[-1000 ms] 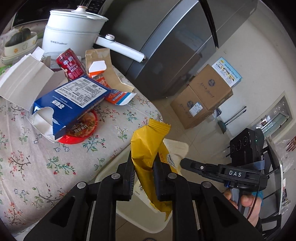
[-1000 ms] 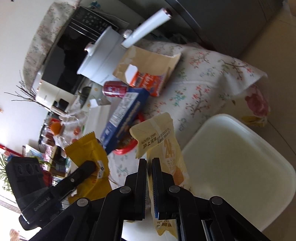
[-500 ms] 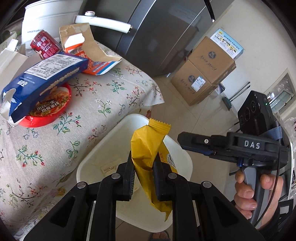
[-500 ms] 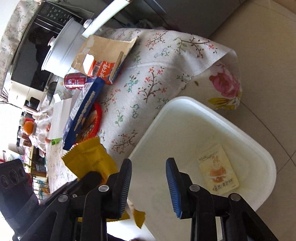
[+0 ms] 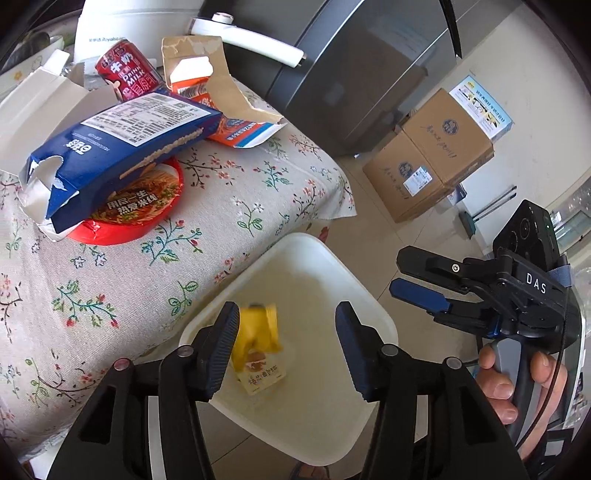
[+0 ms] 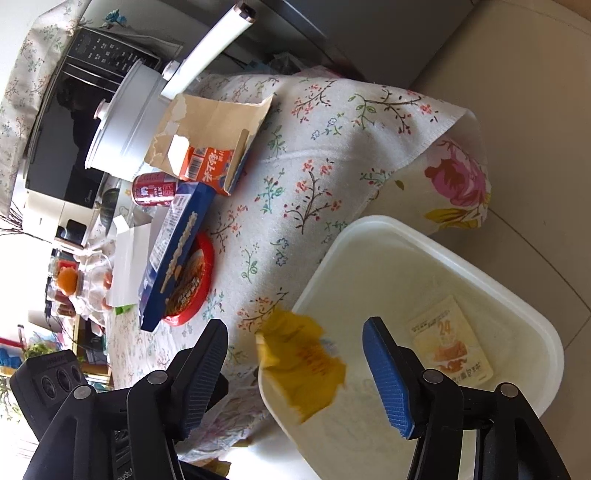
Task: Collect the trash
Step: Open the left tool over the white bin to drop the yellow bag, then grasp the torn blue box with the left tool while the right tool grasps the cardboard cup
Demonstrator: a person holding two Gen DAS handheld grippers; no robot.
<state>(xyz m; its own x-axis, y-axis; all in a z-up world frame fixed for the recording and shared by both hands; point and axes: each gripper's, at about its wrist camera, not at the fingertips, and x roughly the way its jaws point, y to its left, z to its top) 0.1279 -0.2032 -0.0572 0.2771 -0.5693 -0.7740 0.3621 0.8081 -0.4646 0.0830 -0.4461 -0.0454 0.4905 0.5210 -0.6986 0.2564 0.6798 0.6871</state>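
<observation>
My left gripper (image 5: 286, 317) hangs over the white bin (image 5: 369, 306), its jaws opening and apart. A blurred yellow wrapper (image 5: 256, 328) drops loose between them, touching neither pad. Under it a pale snack wrapper (image 5: 262, 374) lies on the bin floor. My right gripper (image 6: 295, 332) is also over the bin (image 6: 388, 225), jaws opening wide with nothing gripped. In its view the yellow wrapper (image 6: 303, 365) falls at the bin's near rim and the pale wrapper (image 6: 450, 343) lies flat inside. The right gripper (image 5: 399, 273) shows at the right of the left wrist view, held by a hand.
On the floral tablecloth (image 5: 229, 206) lie a torn blue box (image 5: 122, 147) over a red noodle bowl (image 5: 140, 210), a red milk can (image 5: 129, 74), a torn orange carton (image 5: 207, 85) and a white pot (image 5: 129, 22). Cardboard boxes (image 5: 432, 155) stand on the floor by the fridge.
The right gripper opened first and its pale wrapper now lies in the bin. The left gripper then opened and the yellow wrapper is falling. Both grippers sank towards the bin.
</observation>
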